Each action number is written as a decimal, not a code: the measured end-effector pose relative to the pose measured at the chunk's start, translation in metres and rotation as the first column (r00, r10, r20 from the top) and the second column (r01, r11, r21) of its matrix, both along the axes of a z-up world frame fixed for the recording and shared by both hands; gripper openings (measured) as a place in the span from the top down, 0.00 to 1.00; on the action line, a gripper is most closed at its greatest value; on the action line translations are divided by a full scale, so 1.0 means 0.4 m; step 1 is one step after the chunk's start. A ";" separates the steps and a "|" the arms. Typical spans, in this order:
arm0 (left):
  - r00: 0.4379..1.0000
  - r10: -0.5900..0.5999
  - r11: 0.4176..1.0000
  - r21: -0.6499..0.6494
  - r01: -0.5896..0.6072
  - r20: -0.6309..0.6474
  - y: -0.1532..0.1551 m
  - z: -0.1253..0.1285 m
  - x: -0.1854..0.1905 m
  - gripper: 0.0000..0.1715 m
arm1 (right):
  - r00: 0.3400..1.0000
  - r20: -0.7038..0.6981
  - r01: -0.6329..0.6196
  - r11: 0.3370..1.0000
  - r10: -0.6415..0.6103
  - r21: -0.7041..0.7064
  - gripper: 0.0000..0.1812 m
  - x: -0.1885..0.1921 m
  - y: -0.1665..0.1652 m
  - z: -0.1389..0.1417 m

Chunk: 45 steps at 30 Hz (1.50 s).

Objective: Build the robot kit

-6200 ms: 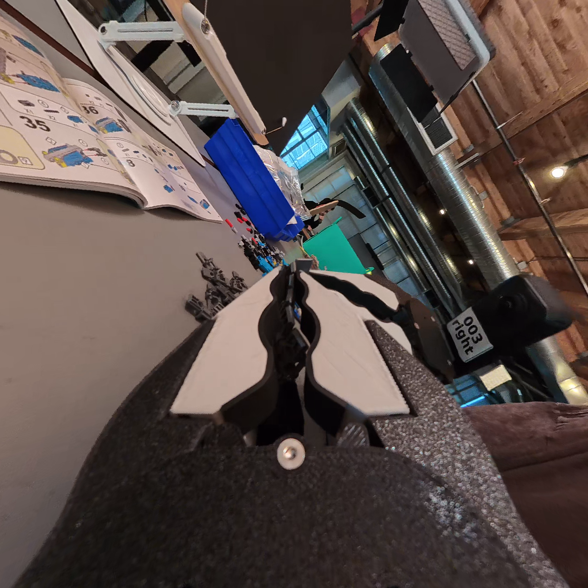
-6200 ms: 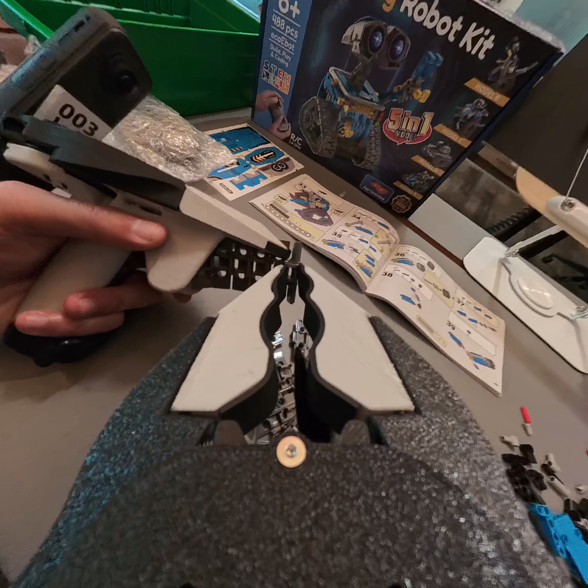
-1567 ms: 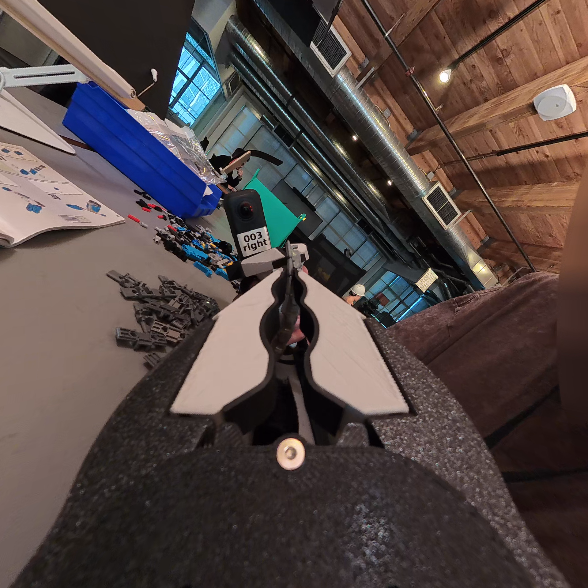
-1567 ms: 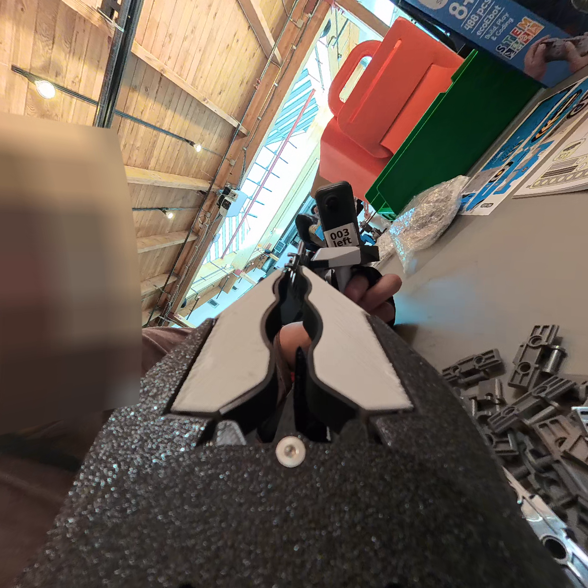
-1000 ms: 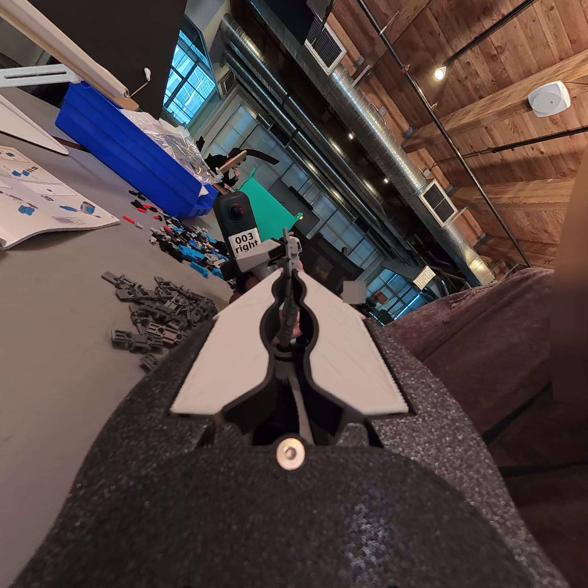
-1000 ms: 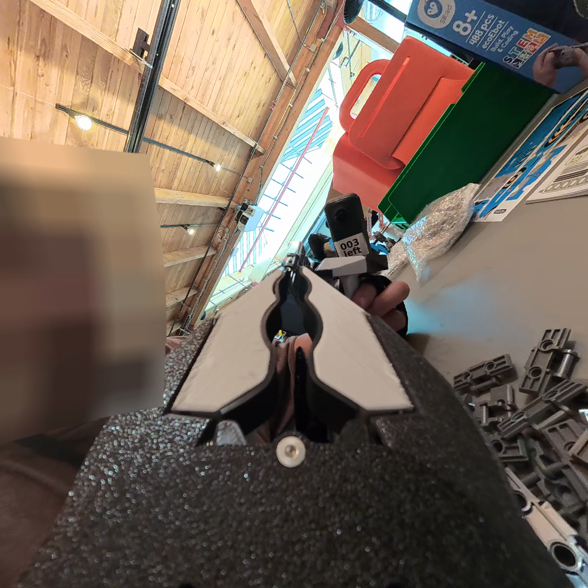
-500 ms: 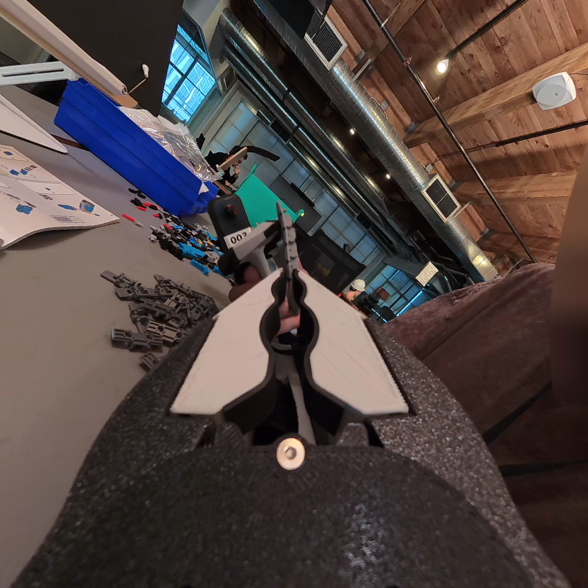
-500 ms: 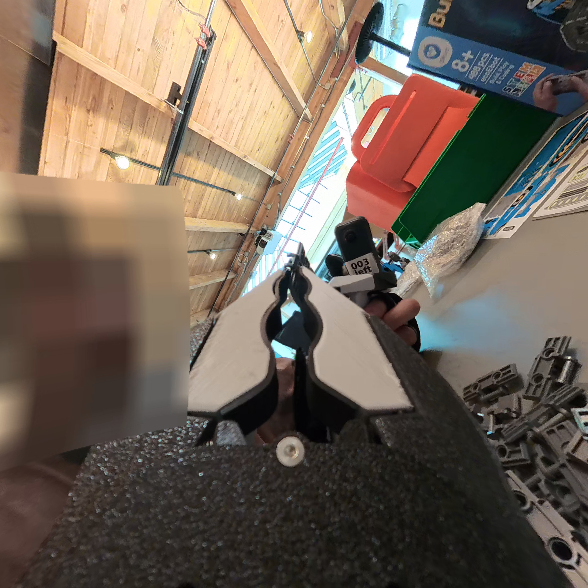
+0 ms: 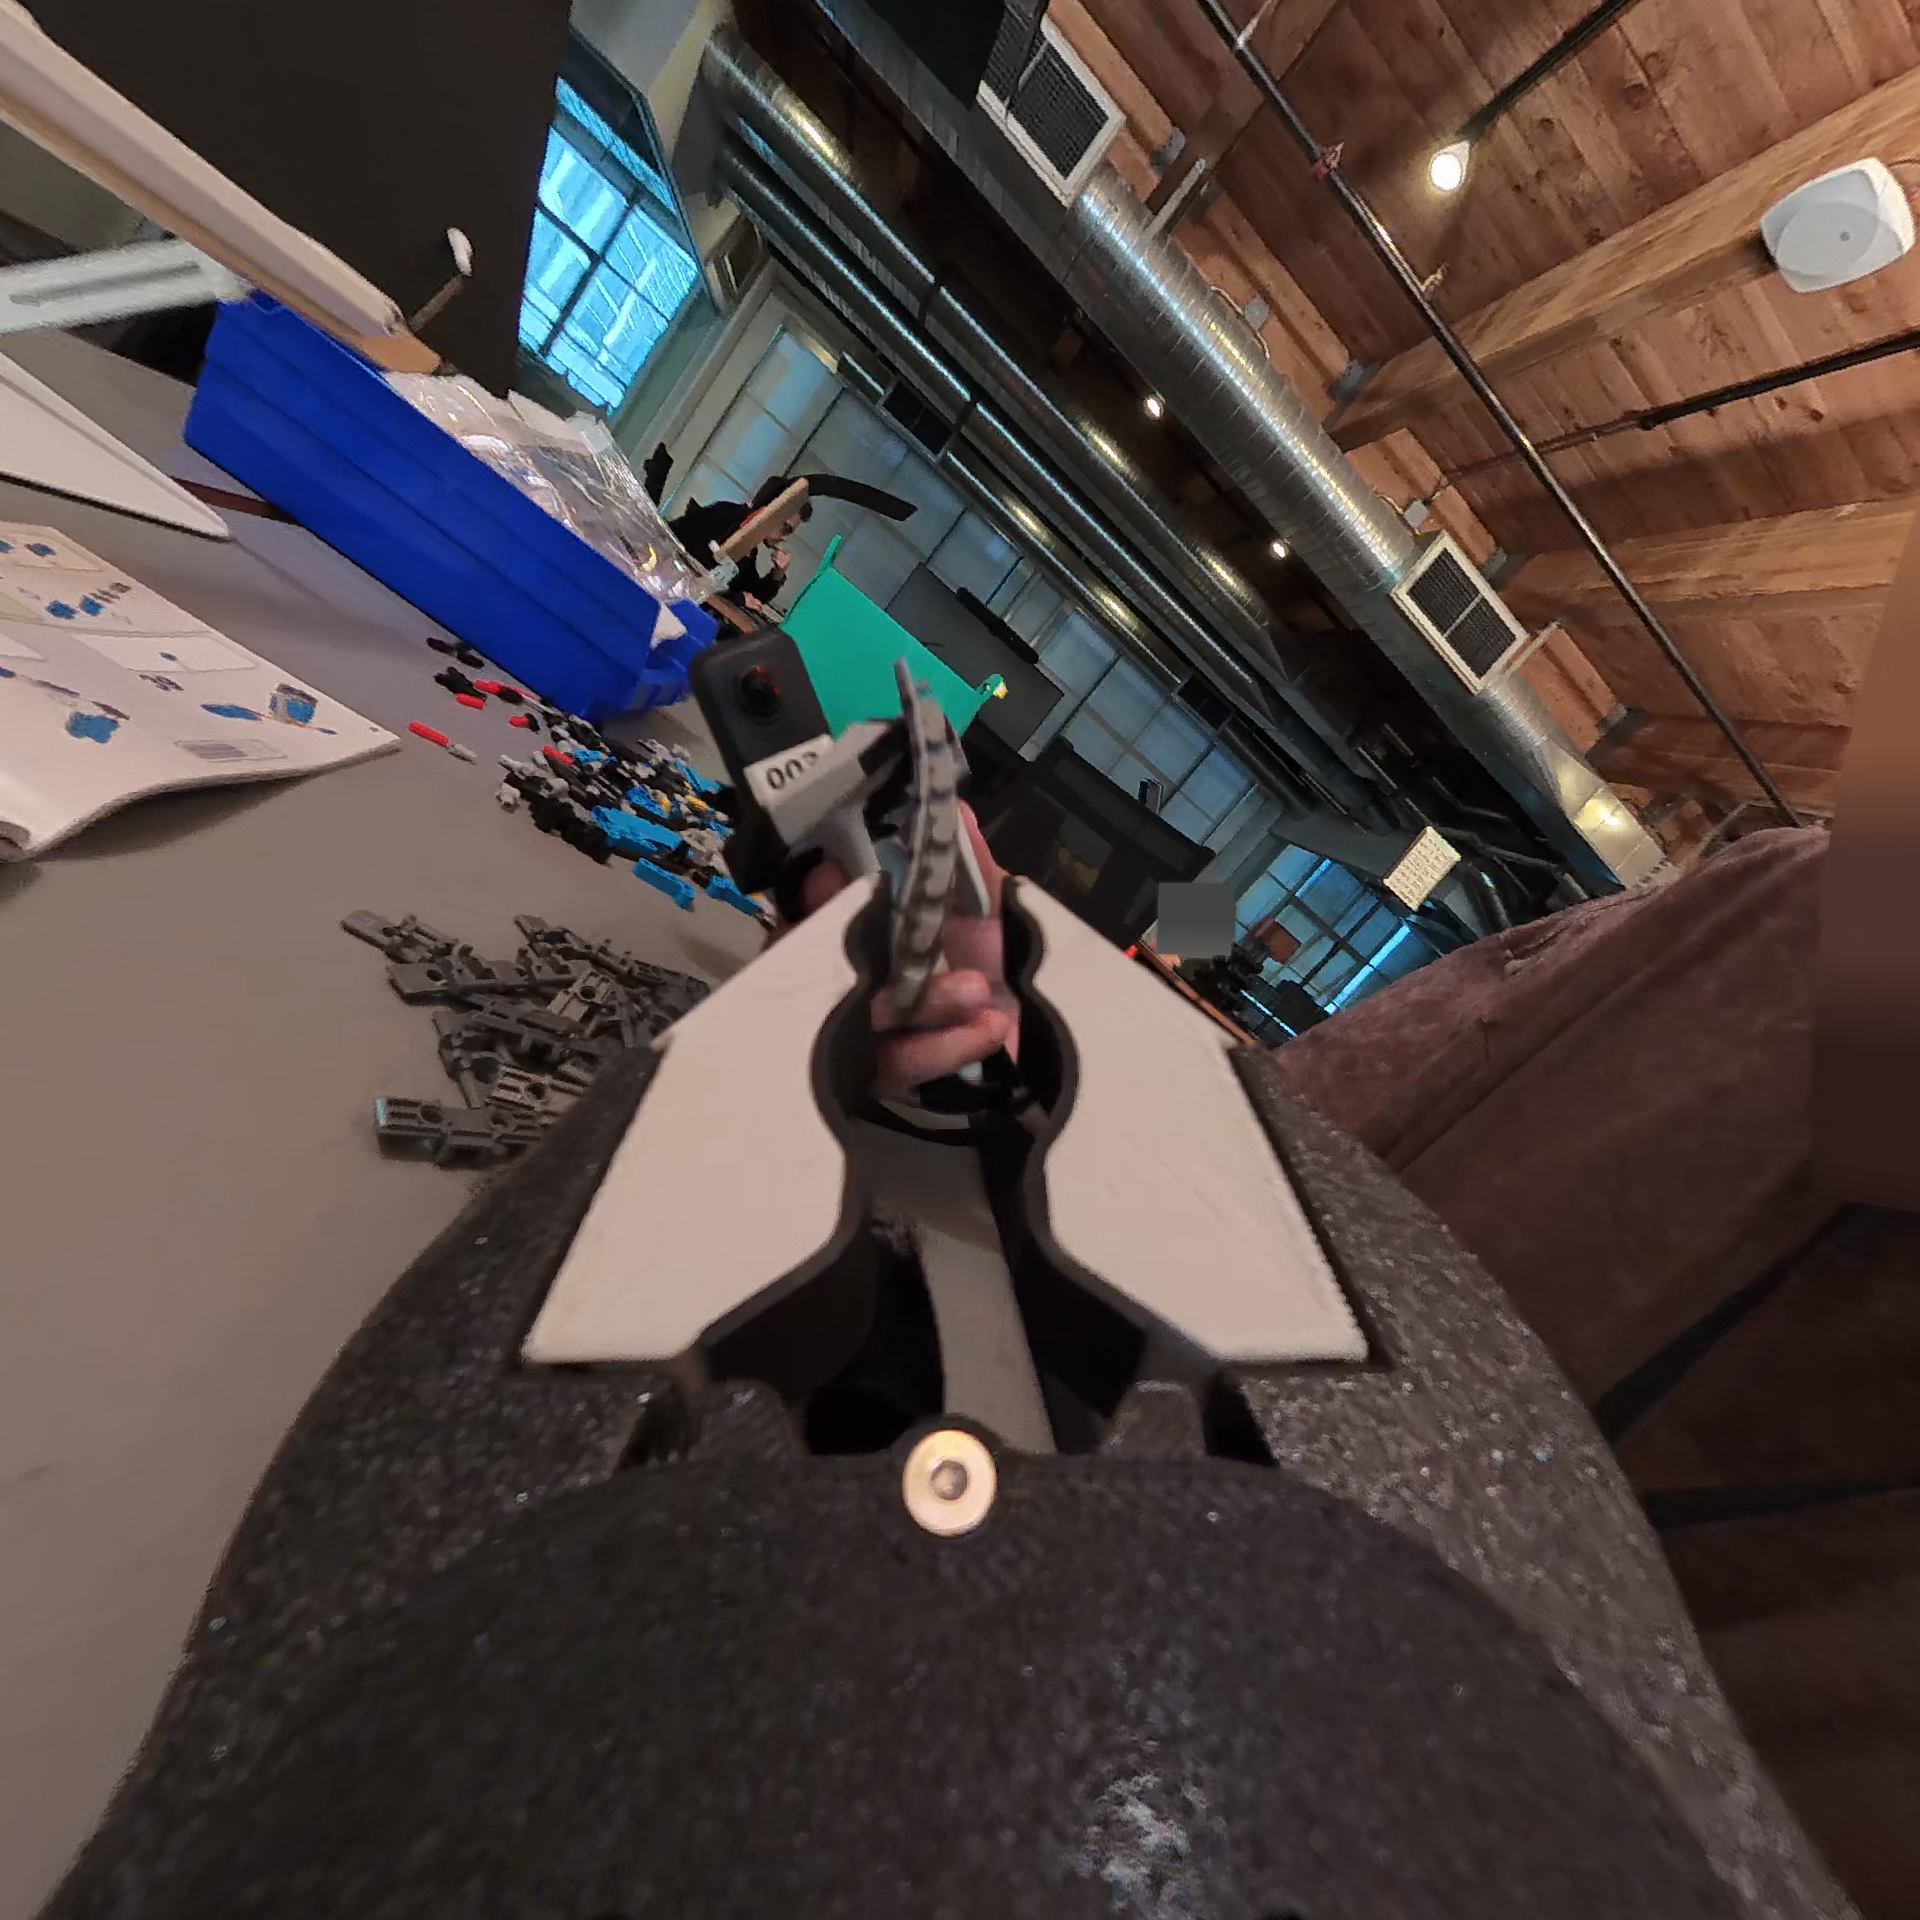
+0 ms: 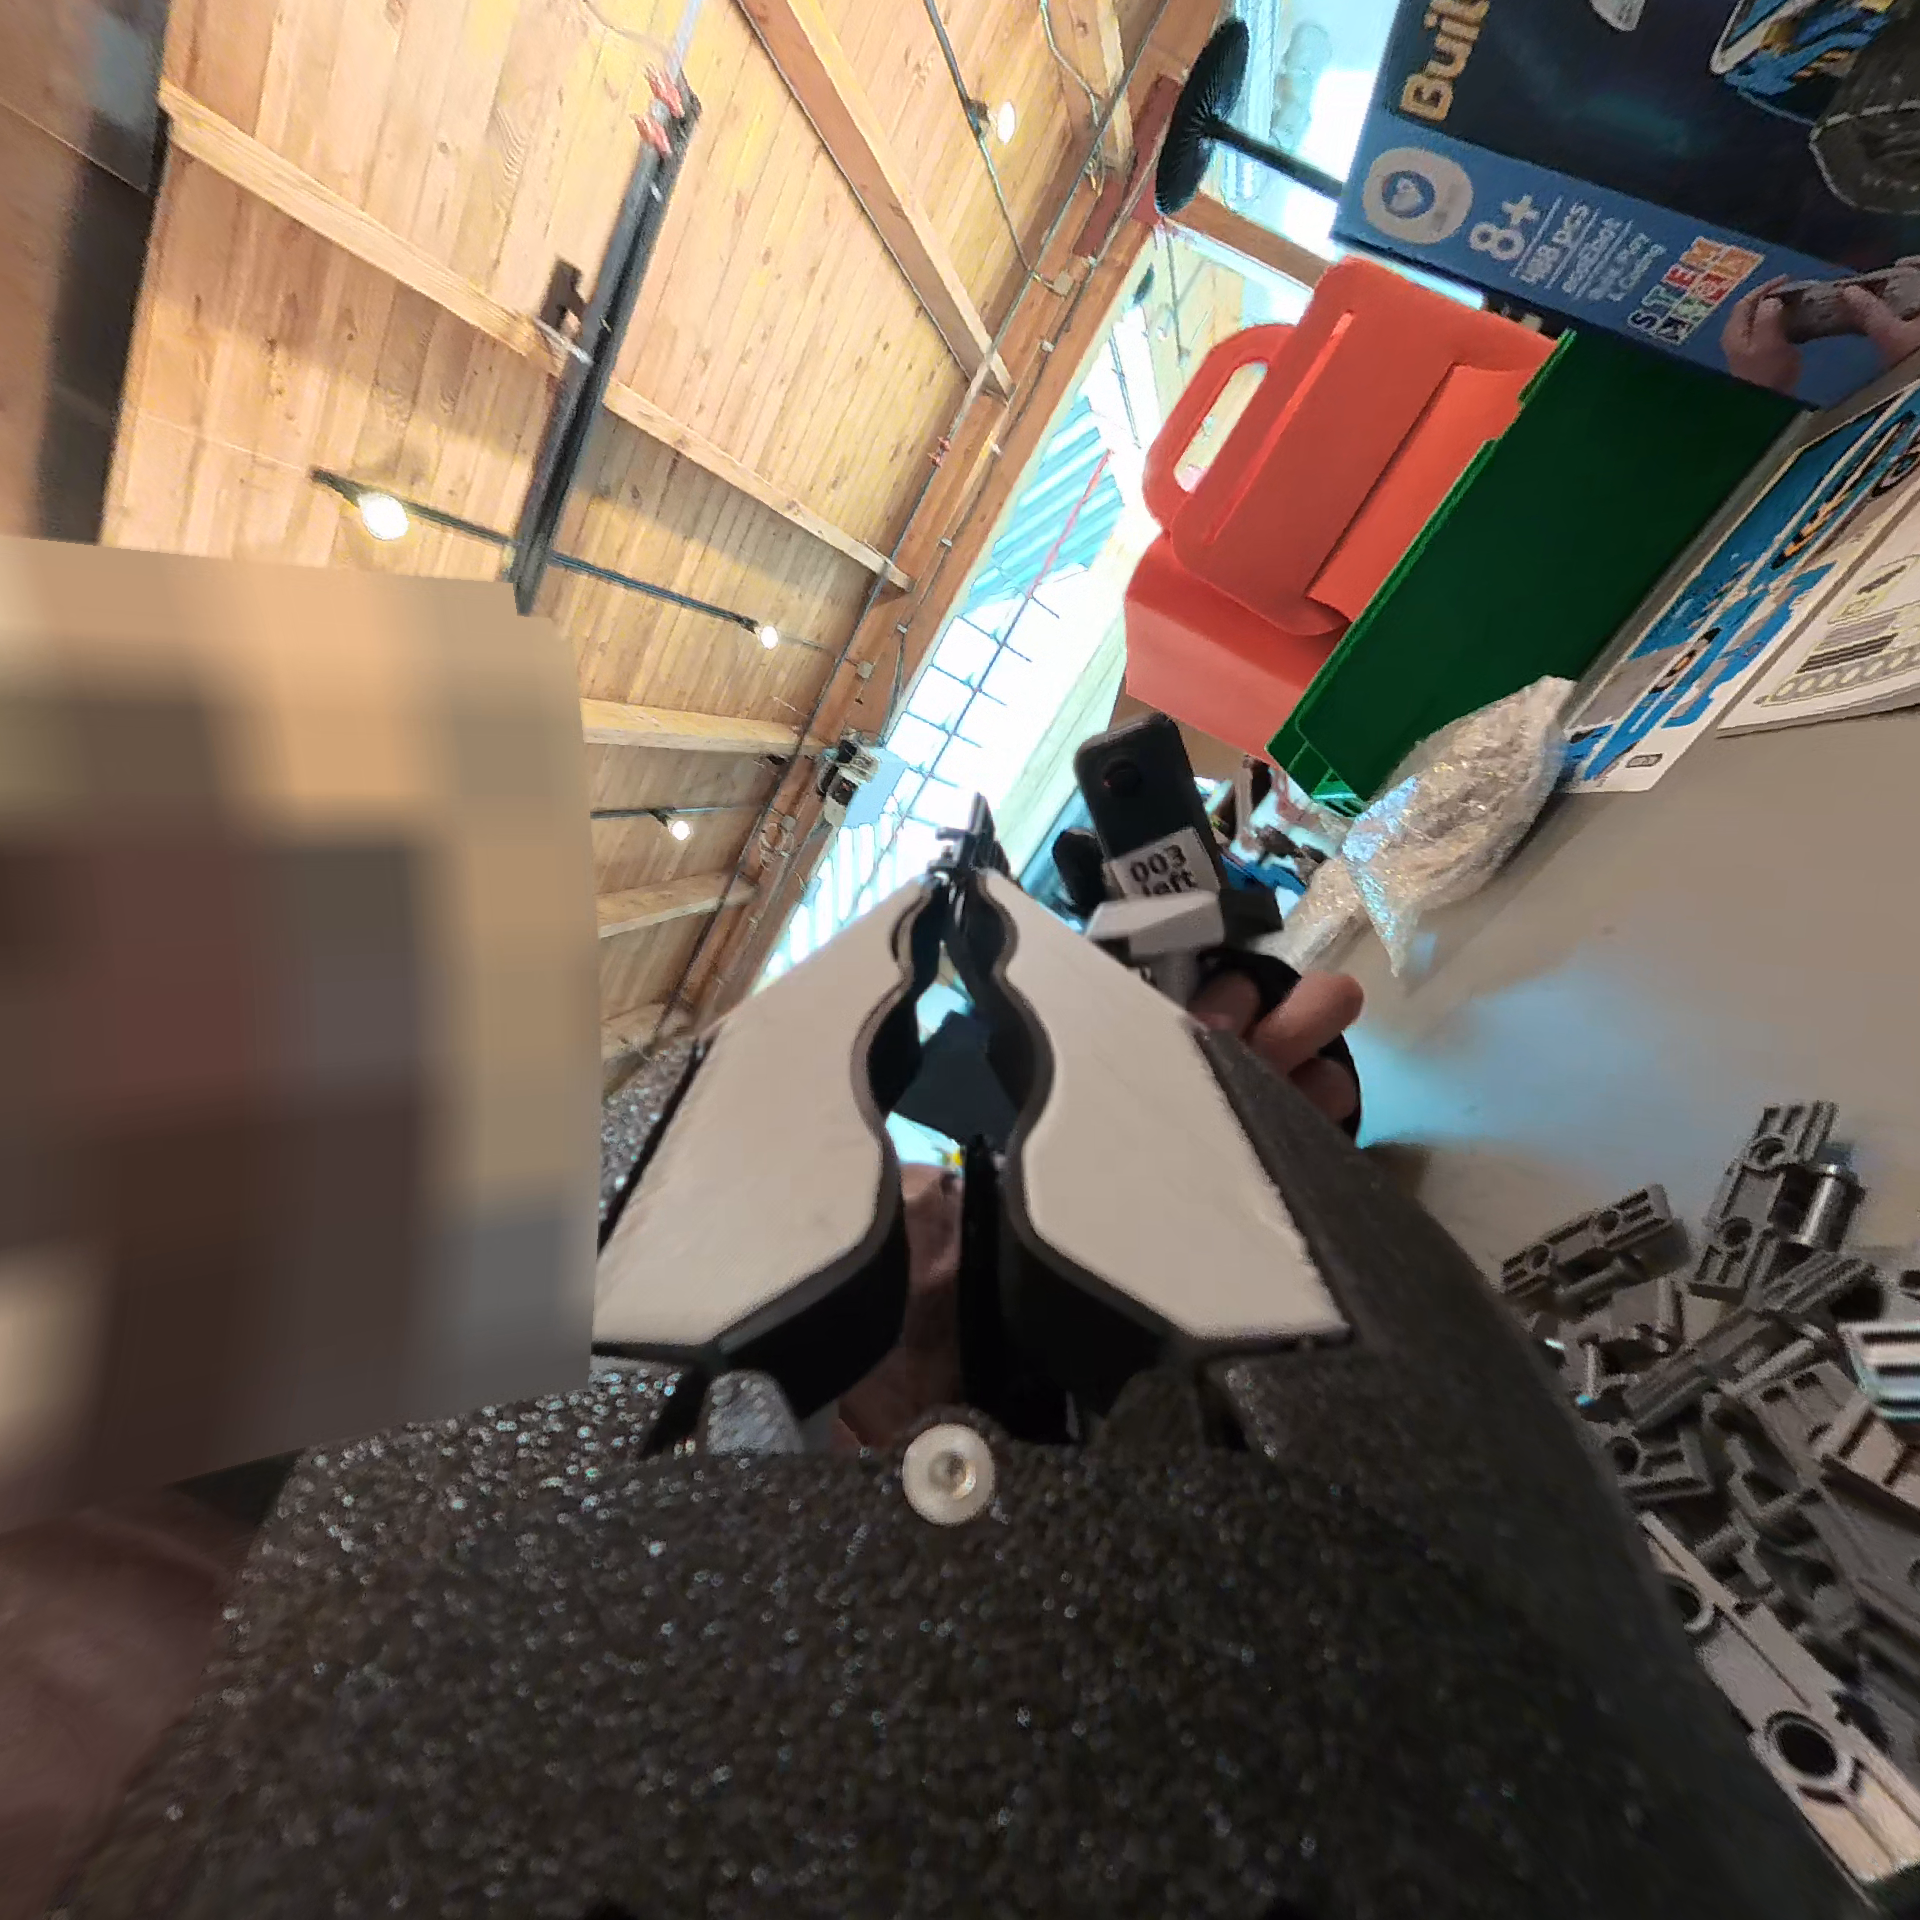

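Observation:
In the left wrist view my left gripper (image 9: 940,904) is open, its fingertips spread apart. A curved grey strip of track links (image 9: 925,821) stands in the gap between them without being clamped. Just beyond, the right gripper (image 9: 831,800) and a person's hand (image 9: 945,1013) on it hold the strip. In the right wrist view my right gripper (image 10: 961,888) is shut on the strip's thin dark edge (image 10: 971,831), which pokes past the tips. The left gripper (image 10: 1153,925) shows close behind it, above the grey table (image 10: 1662,987).
A pile of loose grey links (image 9: 520,1029) lies on the table (image 9: 156,1143), also in the right wrist view (image 10: 1714,1330). Small blue and black parts (image 9: 623,800), a blue bin (image 9: 416,499), an open booklet (image 9: 125,707), a plastic bag (image 10: 1455,821), a green bin (image 10: 1558,540) and an orange case (image 10: 1299,447) stand farther off.
My left gripper has opened and let go of the track strip. The right gripper stays shut on it and has come closer to the left one.

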<state>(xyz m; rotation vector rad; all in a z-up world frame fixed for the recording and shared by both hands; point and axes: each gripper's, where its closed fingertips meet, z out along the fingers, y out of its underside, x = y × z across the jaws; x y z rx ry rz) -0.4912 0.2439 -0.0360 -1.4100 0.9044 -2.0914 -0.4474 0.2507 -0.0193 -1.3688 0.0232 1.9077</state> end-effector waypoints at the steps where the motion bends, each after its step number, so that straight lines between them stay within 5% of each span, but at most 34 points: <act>1: 1.000 0.019 1.000 0.004 -0.019 0.011 0.008 0.005 -0.003 0.86 | 0.999 0.035 -0.009 1.000 0.008 0.009 0.98 -0.011 -0.005 -0.003; 10: 0.999 0.014 0.999 -0.030 -0.013 0.050 0.001 0.017 -0.003 0.89 | 0.975 0.204 -0.102 0.994 0.092 0.040 0.98 -0.113 -0.036 -0.037; 21: 1.000 -0.007 1.000 -0.014 0.007 0.031 -0.007 0.009 -0.002 0.99 | 0.971 0.226 -0.085 0.996 0.074 0.038 0.98 -0.105 -0.034 -0.044; 26: 1.000 0.012 0.997 0.073 -0.011 -0.017 0.002 -0.002 -0.007 0.99 | 0.937 0.345 0.015 0.996 -0.045 0.090 0.95 -0.086 -0.012 -0.051; 28: 0.999 0.042 0.991 0.128 -0.038 -0.026 0.022 0.002 -0.020 0.99 | 0.832 0.527 0.085 0.979 -0.173 0.188 0.86 -0.044 0.003 -0.055; 30: 0.994 0.094 0.979 0.186 -0.083 -0.052 0.053 0.000 -0.033 0.99 | 0.653 0.714 0.074 0.960 -0.251 0.269 0.87 -0.003 0.002 -0.078; 33: 0.978 0.200 0.944 0.280 -0.174 -0.067 0.105 -0.003 -0.051 0.99 | 0.392 0.909 -0.084 0.979 -0.139 0.186 0.87 -0.007 -0.039 -0.170; 36: 0.962 0.266 0.925 0.298 -0.235 -0.067 0.138 -0.010 -0.058 0.99 | 0.326 0.946 -0.192 0.979 0.005 0.061 0.85 -0.109 -0.102 -0.246; 38: 0.960 0.273 0.930 0.275 -0.246 -0.067 0.144 -0.017 -0.056 0.99 | 0.158 0.987 -0.189 0.981 -0.017 0.047 0.84 -0.131 -0.113 -0.319; 39: 0.961 0.268 0.933 0.268 -0.239 -0.075 0.143 -0.024 -0.052 0.99 | 0.117 0.992 -0.184 0.981 -0.042 0.063 0.86 -0.141 -0.114 -0.336; 43: 0.963 0.256 0.939 0.260 -0.225 -0.089 0.135 -0.035 -0.043 0.99 | 0.143 0.990 -0.107 0.994 0.010 0.006 0.81 -0.188 -0.118 -0.358; 45: 0.962 0.259 0.937 0.263 -0.228 -0.088 0.133 -0.032 -0.043 0.99 | 0.054 0.997 -0.073 0.996 -0.051 0.055 0.80 -0.179 -0.099 -0.363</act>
